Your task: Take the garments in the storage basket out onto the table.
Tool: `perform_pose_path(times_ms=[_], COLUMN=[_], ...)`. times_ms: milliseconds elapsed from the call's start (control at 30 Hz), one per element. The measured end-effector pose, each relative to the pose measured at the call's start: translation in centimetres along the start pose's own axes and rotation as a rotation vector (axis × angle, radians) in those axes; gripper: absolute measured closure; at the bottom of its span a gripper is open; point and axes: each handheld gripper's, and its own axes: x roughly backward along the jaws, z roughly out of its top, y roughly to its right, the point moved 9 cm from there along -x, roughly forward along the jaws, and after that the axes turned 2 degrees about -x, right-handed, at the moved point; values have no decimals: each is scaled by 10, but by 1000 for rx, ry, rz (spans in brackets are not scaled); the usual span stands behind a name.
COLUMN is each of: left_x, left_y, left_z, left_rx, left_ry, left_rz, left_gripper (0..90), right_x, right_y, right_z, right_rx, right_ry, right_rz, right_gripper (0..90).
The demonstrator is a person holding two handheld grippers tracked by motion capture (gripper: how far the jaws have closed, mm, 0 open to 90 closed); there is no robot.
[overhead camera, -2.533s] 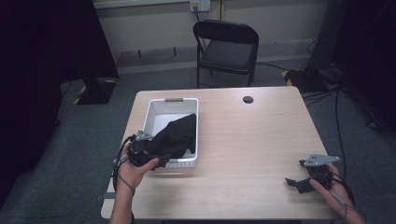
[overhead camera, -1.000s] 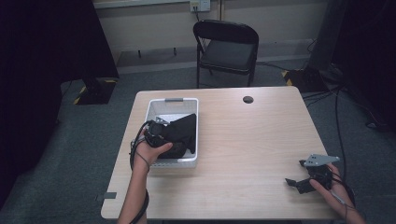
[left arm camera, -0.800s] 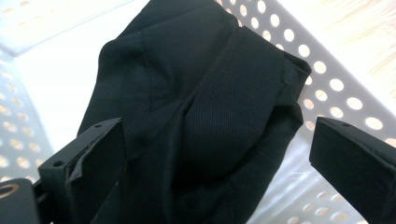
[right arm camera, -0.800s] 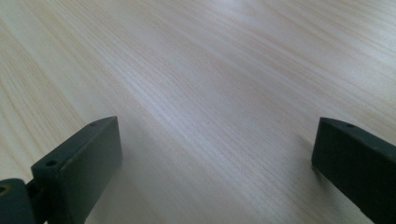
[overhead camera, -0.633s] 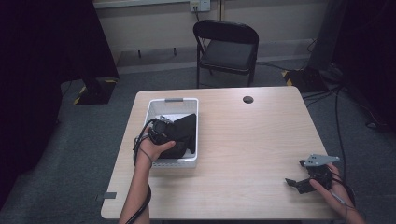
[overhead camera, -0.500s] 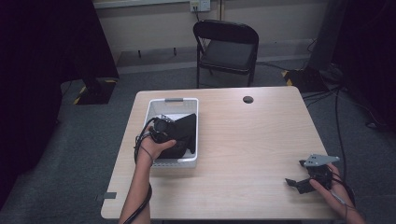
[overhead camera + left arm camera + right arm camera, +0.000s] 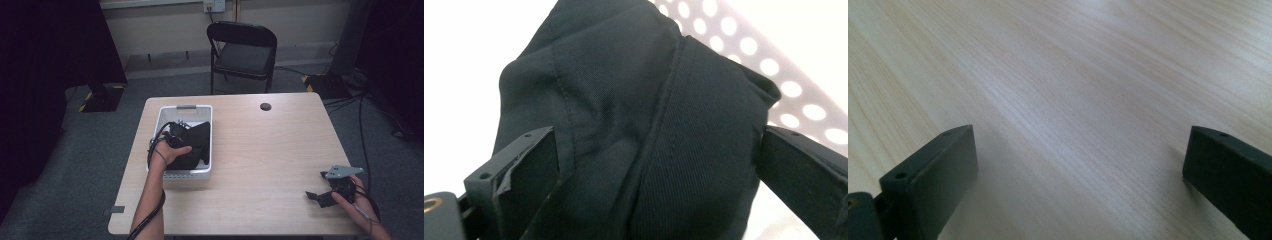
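Observation:
A black cloth (image 7: pixel 198 143) lies bunched in a white perforated basket (image 7: pixel 186 107) on the left half of the wooden table (image 7: pixel 270 150). My left gripper (image 7: pixel 174 133) is down inside the basket against the cloth. In the left gripper view its jaws stand wide apart, with folds of the black cloth (image 7: pixel 639 115) bulging between them and the holed basket wall (image 7: pixel 774 55) behind; the left gripper (image 7: pixel 654 142) is open. My right gripper (image 7: pixel 320 196) rests near the table's front right corner. In the right gripper view the right gripper (image 7: pixel 1078 145) is open over bare wood (image 7: pixel 1073 65).
A black folding chair (image 7: pixel 242 50) stands beyond the table's far edge. A dark round cable hole (image 7: pixel 265 106) sits in the tabletop near that edge. Cables trail on the floor at the right (image 7: pixel 365 110). Bare tabletop stretches between the basket and the right gripper.
My left gripper has moved from the basket's near left corner farther into the basket, and the black cloth that hung over the front rim now lies inside. The right gripper has stayed put.

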Motion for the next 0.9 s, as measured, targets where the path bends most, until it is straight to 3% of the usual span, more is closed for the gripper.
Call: perform_pose_path(times_ms=[133, 400, 500, 767, 900], left_x=[-9, -21, -23, -24, -15], left_y=[1, 2, 0, -4, -6], left_z=[3, 1, 0, -4, 2], left_rx=[-34, -24, -31, -25, 13], left_ry=[-25, -29, -28, 1, 52], left_rz=[-16, -31, -17, 33, 69], left_gripper=[44, 110, 158, 448, 602], right_x=[0, 0, 0, 0, 0], right_y=[0, 0, 0, 0, 0], right_z=[0, 0, 0, 0, 0], right_rx=[0, 0, 0, 0, 0], right_ry=[0, 0, 0, 0, 0], right_rz=[0, 0, 0, 0, 0], right_gripper=[0, 0, 0, 0, 0])
